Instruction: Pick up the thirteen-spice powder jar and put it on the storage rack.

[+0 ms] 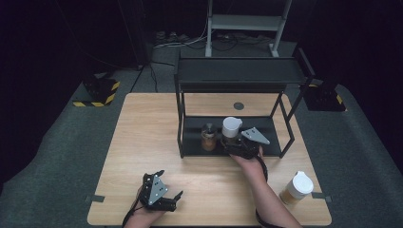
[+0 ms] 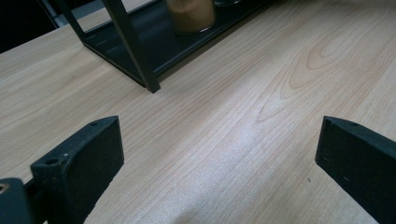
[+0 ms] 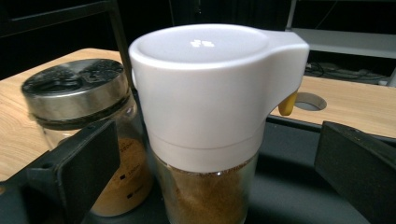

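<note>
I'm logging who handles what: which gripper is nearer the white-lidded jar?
Right. The right gripper is at the white-lidded jar on the rack's lower shelf, jaws open either side. The left gripper rests near the table's front edge.

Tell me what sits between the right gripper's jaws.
The white-capped jar of brown powder stands between the open jaws of the right gripper, on the rack's lower shelf. The right gripper view shows gaps on both sides.

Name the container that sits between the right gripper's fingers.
The white-capped jar of brown powder; the metal-lidded jar stands beside it, and the paper cup stands apart on the table.
</note>
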A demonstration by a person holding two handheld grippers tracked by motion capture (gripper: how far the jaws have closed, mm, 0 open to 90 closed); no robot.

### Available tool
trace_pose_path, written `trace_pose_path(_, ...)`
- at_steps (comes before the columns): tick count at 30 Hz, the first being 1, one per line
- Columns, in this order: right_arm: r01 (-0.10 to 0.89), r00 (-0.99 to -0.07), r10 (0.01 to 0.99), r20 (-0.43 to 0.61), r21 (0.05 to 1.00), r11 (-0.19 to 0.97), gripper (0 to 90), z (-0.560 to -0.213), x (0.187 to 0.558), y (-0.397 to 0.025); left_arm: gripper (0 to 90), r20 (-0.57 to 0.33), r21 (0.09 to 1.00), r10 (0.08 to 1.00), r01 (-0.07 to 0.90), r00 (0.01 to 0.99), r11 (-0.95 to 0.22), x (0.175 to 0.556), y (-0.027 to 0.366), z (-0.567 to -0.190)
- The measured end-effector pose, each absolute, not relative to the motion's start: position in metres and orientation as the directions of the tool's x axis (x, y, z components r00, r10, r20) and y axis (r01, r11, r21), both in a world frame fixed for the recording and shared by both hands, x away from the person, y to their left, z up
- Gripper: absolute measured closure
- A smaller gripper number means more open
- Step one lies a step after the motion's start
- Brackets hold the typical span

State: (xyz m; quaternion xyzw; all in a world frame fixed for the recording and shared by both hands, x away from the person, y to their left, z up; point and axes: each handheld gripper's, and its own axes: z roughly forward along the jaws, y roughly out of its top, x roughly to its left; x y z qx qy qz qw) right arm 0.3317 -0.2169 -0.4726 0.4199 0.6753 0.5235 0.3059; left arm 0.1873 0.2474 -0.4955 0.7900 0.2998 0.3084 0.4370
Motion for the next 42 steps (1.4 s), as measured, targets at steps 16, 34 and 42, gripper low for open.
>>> trace_pose_path(16,0.221,-0.476,0.879,0.014,0.970,0.104,0.0,-0.460,0.309,-0.224,1.4,0.230,0.872,0.745,0.208,0.626,-0.443,0.187,0.245,-0.495)
trace_pose_path(34,0.197,-0.480,0.877,-0.011,0.973,0.120,0.0,-0.452,0.280,-0.234,1.4,0.234,0.869,0.745,0.210,0.624,-0.448,0.187,0.244,-0.495)
trace_pose_path(42,0.187,-0.479,0.877,-0.036,0.972,0.142,0.0,-0.452,0.266,-0.240,1.4,0.240,0.866,0.744,0.209,0.624,-0.454,0.187,0.243,-0.494)
